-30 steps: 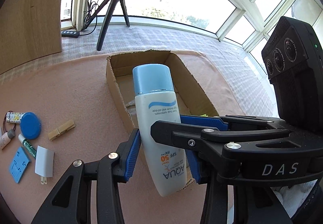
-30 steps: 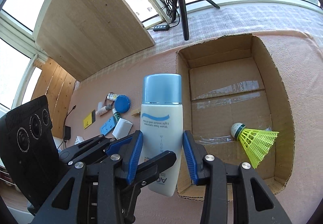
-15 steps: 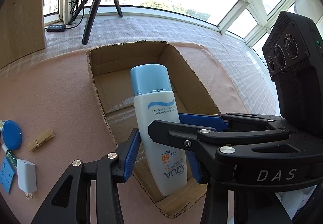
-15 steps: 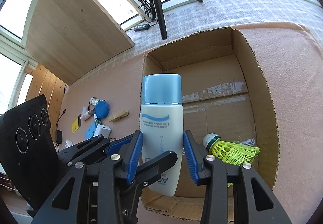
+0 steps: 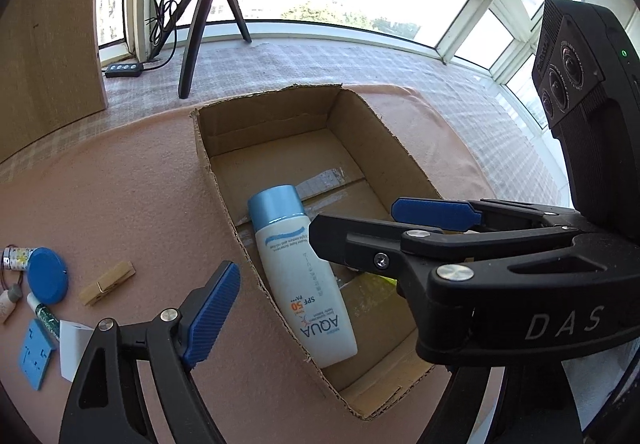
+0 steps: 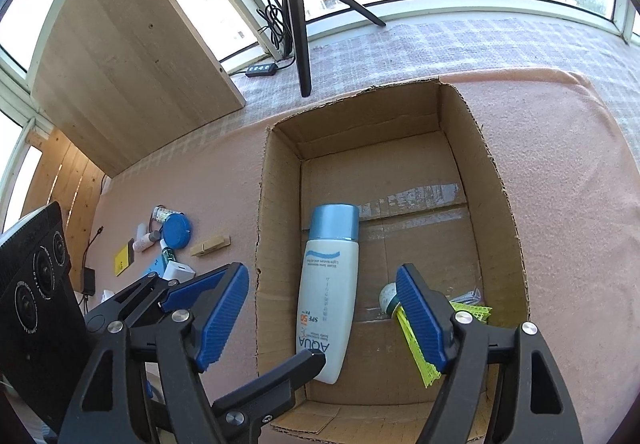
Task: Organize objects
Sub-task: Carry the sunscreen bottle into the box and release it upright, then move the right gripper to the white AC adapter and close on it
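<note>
A white sunscreen bottle [image 5: 304, 276] with a blue cap lies inside the open cardboard box [image 5: 360, 124], along its left wall, cap pointing away. My left gripper [image 5: 316, 284] hangs over it with jaws opening; one blue pad [image 5: 212, 312] stands clear of the bottle, the other is hidden behind my right gripper's body. In the right wrist view the bottle [image 6: 332, 284] lies below my right gripper [image 6: 320, 308], jaws opening, pads [image 6: 420, 316] apart from it. A yellow shuttlecock [image 6: 472, 310] rests in the box [image 6: 500, 184], partly behind the right pad.
On the pink mat left of the box lie a blue round lid [image 5: 46, 275], a wooden clothespin [image 5: 106, 283], a white charger [image 5: 72, 348], a blue plate [image 5: 36, 354] and small tubes. A black tripod [image 5: 200, 16] and a wooden board [image 6: 132, 56] stand by the window behind.
Both grippers held the bottle upright over the box; both have now spread their jaws and let it go. It has dropped and lies on the box floor.
</note>
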Available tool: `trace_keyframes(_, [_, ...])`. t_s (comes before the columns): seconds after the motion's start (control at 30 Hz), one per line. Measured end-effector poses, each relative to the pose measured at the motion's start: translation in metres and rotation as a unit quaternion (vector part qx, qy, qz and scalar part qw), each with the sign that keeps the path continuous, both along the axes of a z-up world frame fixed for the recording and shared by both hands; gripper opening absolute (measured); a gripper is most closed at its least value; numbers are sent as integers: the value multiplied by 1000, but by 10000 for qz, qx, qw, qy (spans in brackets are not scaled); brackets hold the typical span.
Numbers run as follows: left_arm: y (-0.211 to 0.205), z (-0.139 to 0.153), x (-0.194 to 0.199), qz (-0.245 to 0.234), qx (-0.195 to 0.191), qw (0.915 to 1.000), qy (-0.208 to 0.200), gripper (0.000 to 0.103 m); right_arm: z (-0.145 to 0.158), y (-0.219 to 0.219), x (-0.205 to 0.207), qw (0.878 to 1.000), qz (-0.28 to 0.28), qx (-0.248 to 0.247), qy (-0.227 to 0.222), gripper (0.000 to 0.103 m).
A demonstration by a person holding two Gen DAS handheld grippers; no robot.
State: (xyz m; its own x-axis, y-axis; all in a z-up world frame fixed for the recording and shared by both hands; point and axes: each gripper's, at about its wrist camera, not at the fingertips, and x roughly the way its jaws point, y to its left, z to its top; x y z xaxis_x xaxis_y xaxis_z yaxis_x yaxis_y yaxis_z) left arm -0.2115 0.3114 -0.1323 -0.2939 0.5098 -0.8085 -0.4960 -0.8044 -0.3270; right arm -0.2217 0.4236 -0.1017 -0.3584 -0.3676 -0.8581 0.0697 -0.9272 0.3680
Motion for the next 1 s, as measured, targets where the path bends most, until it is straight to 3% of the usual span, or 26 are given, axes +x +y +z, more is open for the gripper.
trace_keyframes(0.27, [-32, 5, 2, 218, 13, 9998, -5, 86, 6, -6, 7, 9999, -59, -142, 28, 73])
trace_keyframes(0.57, [-100, 8, 5, 662, -124, 9977, 93, 85, 18, -29, 15, 9993, 63, -333, 151, 73])
trace_keyframes(0.83, [-175, -8, -10, 1230, -140, 9922, -136, 70, 25, -48, 28, 9985, 133, -487, 199, 73])
trace_keyframes(1.0, [-199, -25, -20, 1347, -30, 9899, -433, 49, 27, -56, 36, 9982, 142, -544, 191, 73])
